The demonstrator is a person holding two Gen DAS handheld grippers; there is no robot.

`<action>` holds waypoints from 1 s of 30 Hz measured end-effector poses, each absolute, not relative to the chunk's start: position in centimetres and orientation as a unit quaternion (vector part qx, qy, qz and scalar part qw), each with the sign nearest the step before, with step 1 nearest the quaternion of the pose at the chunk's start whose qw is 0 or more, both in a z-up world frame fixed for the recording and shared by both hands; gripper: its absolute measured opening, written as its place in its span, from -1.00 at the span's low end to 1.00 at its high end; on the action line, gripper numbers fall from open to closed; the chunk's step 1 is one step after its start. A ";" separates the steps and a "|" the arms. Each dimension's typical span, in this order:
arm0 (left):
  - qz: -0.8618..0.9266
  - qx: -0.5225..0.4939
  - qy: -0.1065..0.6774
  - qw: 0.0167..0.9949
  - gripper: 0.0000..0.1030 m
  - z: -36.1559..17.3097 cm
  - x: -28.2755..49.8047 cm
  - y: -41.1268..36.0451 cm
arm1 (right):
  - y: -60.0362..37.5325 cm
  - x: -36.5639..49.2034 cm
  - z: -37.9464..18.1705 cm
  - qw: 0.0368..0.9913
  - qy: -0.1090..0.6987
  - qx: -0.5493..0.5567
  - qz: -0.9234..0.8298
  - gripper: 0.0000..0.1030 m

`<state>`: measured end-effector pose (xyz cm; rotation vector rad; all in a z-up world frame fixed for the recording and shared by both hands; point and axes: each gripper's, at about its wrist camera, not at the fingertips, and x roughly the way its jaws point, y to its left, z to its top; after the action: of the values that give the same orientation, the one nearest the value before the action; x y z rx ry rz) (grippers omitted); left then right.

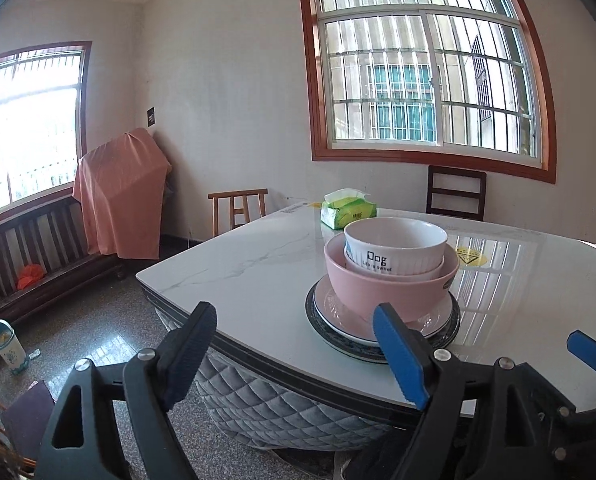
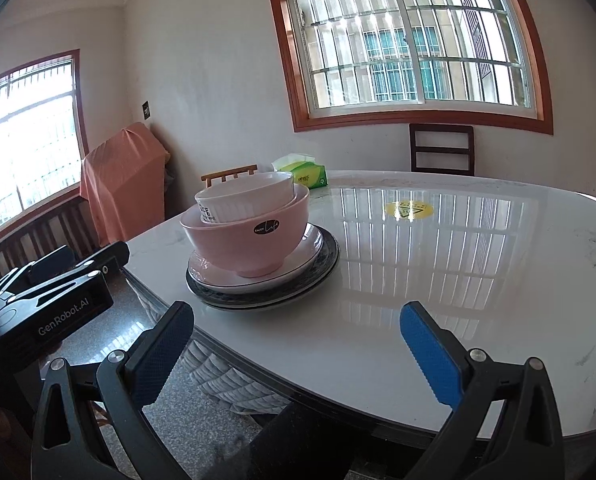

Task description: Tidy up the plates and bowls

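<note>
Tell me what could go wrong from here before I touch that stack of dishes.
1. The white bowl sits tilted inside the pink bowl, so a nudge might tip it out.
2. The plates lie near the table edge; pushing toward you could slide the stack off.
3. Both the left gripper and right gripper are open and empty; closing on the pink bowl's rim alone may drag the plates along the glossy top.

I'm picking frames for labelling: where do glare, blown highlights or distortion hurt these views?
Left wrist: the side window is blown out; window glare streaks the table right of the pink bowl. Right wrist: a broad reflection of the barred window covers the tabletop around the yellow sticker. Both: fisheye bends frames; stack stays sharp.
</note>
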<state>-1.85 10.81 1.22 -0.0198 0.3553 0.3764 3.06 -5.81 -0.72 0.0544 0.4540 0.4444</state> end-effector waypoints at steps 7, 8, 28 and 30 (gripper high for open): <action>0.159 -0.021 0.163 0.973 0.62 3.0 -2.7 10.6 | -6.0 2.9 -0.5 0.950 0.219 0.031 0.219 0.99; 0.159 -0.019 0.161 0.974 0.62 3.3 -2.8 10.5 | -6.0 2.9 -0.5 0.950 0.220 0.031 0.219 0.99; 0.130 -0.026 0.162 0.978 0.64 5.2 -3.0 10.2 | -6.5 2.9 -0.3 0.950 0.215 0.038 0.223 0.99; 0.133 -0.027 0.164 0.977 0.64 5.2 -3.0 10.3 | -6.5 2.9 -0.4 0.949 0.217 0.038 0.224 0.99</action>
<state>-2.96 10.27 5.19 -0.0539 0.3306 0.2671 2.89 -6.53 -0.40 0.0772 0.4417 0.4550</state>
